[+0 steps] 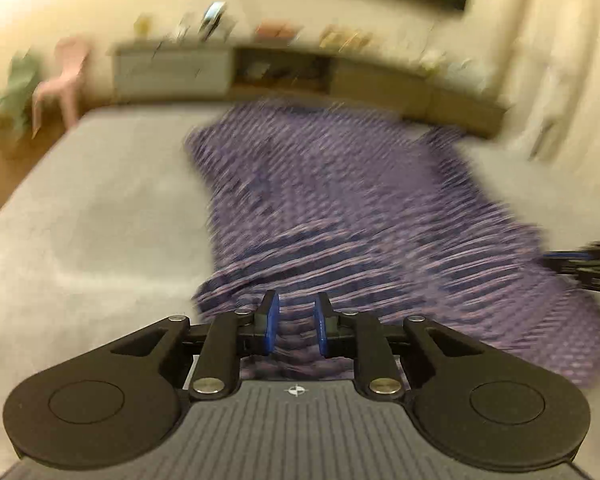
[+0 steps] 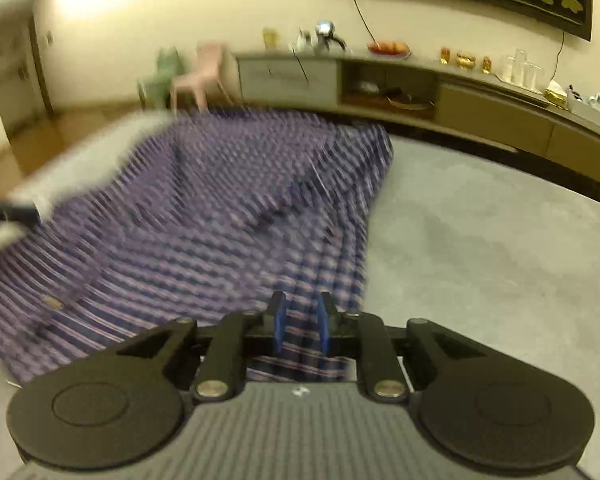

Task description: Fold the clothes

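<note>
While both views are smeared by motion, the essentials read clearly: the striped shirt [image 1: 340,208] lies spread on the grey bed [image 1: 100,208], its long axis running away from both claws toward the low sideboard [image 2: 380,80] at the far wall. The left claw [image 1: 296,324] stands at the shirt's near hem, toward its left edge, pads set narrow with bunched cloth rising between them. The right claw [image 2: 302,326] stands at the same near hem, toward the shirt's right edge, also narrow, with striped fabric filling the gap. Blur prevents certainty, but both appear to pinch the hem rather than merely straddle it. Neither claw is nearer; they hold matching corners, level with each other. Judged from this, the coming fold carries the near hem forward along the shirt's length, toward the sideboard end.
</note>
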Demonstrator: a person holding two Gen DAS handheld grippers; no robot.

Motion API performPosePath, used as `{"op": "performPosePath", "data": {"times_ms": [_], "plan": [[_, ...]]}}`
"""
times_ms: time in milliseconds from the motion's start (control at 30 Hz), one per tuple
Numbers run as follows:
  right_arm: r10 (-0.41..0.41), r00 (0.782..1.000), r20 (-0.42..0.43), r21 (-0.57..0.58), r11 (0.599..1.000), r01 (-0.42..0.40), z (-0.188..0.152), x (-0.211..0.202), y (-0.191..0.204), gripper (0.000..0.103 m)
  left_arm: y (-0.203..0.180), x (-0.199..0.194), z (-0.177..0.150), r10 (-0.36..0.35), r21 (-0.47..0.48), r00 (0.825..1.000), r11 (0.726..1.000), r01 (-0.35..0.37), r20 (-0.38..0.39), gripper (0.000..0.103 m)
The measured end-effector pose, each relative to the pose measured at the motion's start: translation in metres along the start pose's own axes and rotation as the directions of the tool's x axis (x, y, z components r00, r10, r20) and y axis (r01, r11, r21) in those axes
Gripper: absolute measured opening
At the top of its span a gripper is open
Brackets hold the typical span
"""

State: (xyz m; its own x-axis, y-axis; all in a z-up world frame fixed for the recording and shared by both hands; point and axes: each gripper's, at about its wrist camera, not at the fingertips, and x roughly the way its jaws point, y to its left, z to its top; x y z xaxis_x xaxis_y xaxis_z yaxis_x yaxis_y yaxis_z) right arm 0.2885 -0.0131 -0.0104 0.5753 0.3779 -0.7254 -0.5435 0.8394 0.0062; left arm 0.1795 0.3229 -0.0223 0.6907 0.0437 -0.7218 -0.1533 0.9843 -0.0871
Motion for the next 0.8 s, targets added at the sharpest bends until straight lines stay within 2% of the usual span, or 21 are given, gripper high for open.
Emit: {"op": "performPosePath", "data": {"times_ms": [33,67,100,167,200,233,333,367,467,500,567,667,700,767,800], "plan": [[-0.012,1.0,-0.001,0.015,1.0,0.012,0.0,0.002,-0.005,0.03,0.007,0.008,0.002,0.031,-0.032,1.0,0.999,-0.031,0.001,0.02],[-0.02,1.0,0.003,0.033,0.999,0.02,0.0,0.002,-0.01,0.038,0.011,0.009,0.006,0.023,-0.064,1.0,0.998,-0.022,0.009,0.02],[-0.029,1.0,0.007,0.051,0.998,0.028,0.001,0.003,-0.015,0.029,0.014,0.005,0.011,0.018,-0.103,1.0,0.995,-0.016,0.011,0.02],[-0.04,0.998,0.04,0.053,0.998,0.038,0.005,-0.011,-0.014,0.027,0.007,-0.018,0.017,-0.017,-0.094,0.997,0.995,0.024,0.074,0.02],[-0.046,0.997,0.057,0.054,0.998,0.043,0.007,-0.018,-0.014,0.027,-0.001,-0.036,0.017,-0.062,-0.058,0.992,0.996,0.069,0.108,0.02],[-0.012,0.997,0.078,0.043,0.999,0.009,0.007,-0.028,-0.009,0.027,-0.01,-0.048,0.014,-0.107,-0.024,0.987,0.994,0.111,0.123,0.02],[0.141,0.988,0.07,-0.044,0.989,-0.138,-0.002,-0.041,0.019,0.026,-0.038,-0.055,-0.007,-0.211,0.109,0.975,0.973,0.202,0.074,0.023],[0.163,0.985,0.051,-0.076,0.984,-0.159,-0.007,-0.039,0.028,0.026,-0.046,-0.05,-0.016,-0.209,0.142,0.977,0.969,0.202,0.04,0.023],[0.143,0.989,0.024,-0.124,0.983,-0.139,-0.026,-0.026,0.039,0.027,-0.061,-0.032,-0.046,-0.188,0.199,0.981,0.961,0.195,-0.052,0.023],[0.142,0.989,0.037,-0.129,0.982,-0.136,-0.028,-0.027,0.04,0.027,-0.065,-0.036,-0.057,-0.173,0.218,0.985,0.961,0.173,-0.018,0.023],[0.141,0.99,-0.002,-0.141,0.98,-0.14,-0.03,-0.033,0.043,0.028,-0.072,-0.044,-0.064,-0.166,0.238,0.985,0.956,0.173,-0.048,0.024],[0.148,0.987,-0.067,-0.188,0.969,-0.158,-0.042,-0.052,0.051,0.028,-0.085,-0.069,-0.084,-0.214,0.249,0.968,0.938,0.241,-0.131,0.03],[0.16,0.982,-0.1,-0.21,0.962,-0.177,-0.047,-0.061,0.054,0.029,-0.092,-0.078,-0.092,-0.223,0.286,0.962,0.922,0.26,-0.155,0.034],[0.184,0.968,-0.168,-0.251,0.942,-0.222,-0.056,-0.078,0.06,0.03,-0.099,-0.093,-0.102,-0.261,0.33,0.947,0.891,0.311,-0.186,0.034],[0.205,0.958,-0.201,-0.275,0.927,-0.256,-0.059,-0.086,0.06,0.029,-0.093,-0.101,-0.097,-0.244,0.334,0.959,0.901,0.278,-0.141,0.034]]}}
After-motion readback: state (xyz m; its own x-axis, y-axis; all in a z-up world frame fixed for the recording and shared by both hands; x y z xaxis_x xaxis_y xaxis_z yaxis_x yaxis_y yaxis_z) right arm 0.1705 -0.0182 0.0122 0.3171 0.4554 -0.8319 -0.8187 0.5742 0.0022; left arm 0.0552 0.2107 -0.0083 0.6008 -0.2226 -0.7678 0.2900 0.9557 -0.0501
